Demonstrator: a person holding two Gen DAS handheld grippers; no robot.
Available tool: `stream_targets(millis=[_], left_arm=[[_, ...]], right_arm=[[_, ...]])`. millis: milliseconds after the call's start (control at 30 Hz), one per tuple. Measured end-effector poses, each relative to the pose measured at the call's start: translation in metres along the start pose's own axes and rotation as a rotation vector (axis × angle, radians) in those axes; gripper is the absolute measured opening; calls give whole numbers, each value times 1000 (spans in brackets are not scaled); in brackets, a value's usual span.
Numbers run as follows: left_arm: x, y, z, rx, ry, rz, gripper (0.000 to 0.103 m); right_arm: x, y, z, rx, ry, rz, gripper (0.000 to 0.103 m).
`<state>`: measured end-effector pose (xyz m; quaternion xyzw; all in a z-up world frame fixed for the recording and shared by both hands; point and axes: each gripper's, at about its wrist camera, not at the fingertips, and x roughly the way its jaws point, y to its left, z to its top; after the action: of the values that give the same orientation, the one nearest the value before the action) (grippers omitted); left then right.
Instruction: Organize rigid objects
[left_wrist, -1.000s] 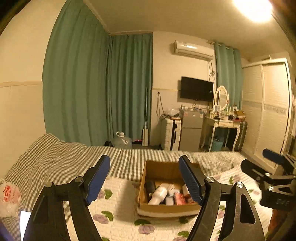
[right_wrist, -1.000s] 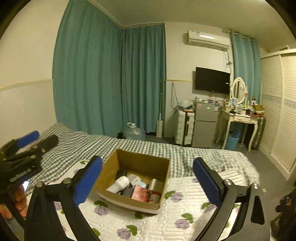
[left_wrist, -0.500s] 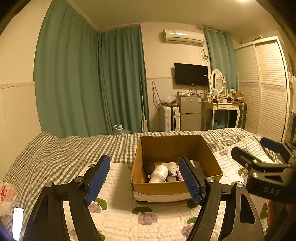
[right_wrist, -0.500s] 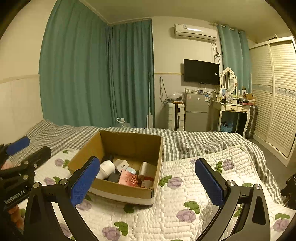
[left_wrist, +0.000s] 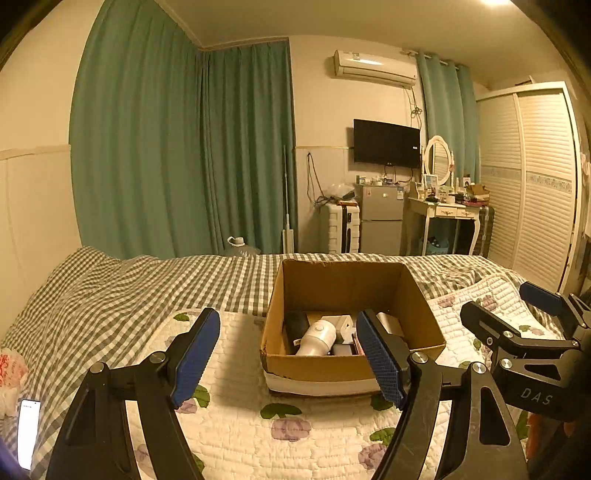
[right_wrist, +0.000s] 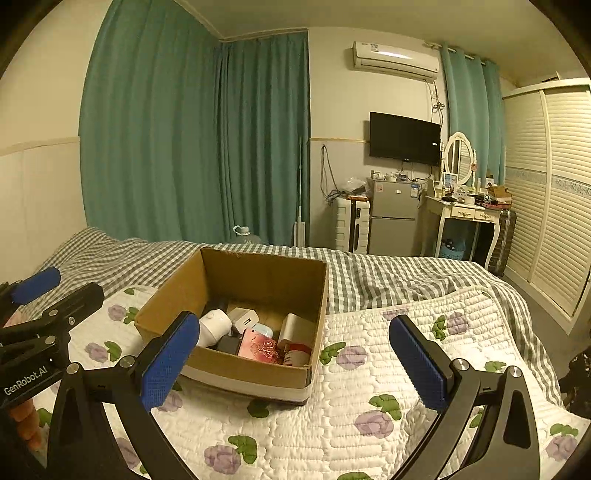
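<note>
Two grippers, left gripper (left_wrist: 286, 354) and right gripper (right_wrist: 295, 363), hover spread wide and empty above the floral quilt (right_wrist: 388, 387); beyond them the open cardboard box (right_wrist: 258, 277) holds a white bottle (right_wrist: 214, 326), pink card (right_wrist: 256, 345), white charger (right_wrist: 245, 317)

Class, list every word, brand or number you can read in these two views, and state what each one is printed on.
"DAS": on the right claw body, seen from the left wrist view.
"GenRobot.AI": on the left claw body, seen from the right wrist view.
TV logo, fridge stickers and red print on the plastic bag: too small to read.
</note>
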<state>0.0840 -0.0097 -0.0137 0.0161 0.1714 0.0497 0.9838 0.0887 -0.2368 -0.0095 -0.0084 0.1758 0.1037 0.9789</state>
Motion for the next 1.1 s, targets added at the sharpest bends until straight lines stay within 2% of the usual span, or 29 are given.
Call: stream_targets(millis=[633,1100], left_arm=[[4,3,-2,-18,37,-35,79],[4,5,-3,-25,40,-11,79]], right_arm=[[2,-2,3,10,9,-21,103],[4,-4,1,11,18,-21,103]])
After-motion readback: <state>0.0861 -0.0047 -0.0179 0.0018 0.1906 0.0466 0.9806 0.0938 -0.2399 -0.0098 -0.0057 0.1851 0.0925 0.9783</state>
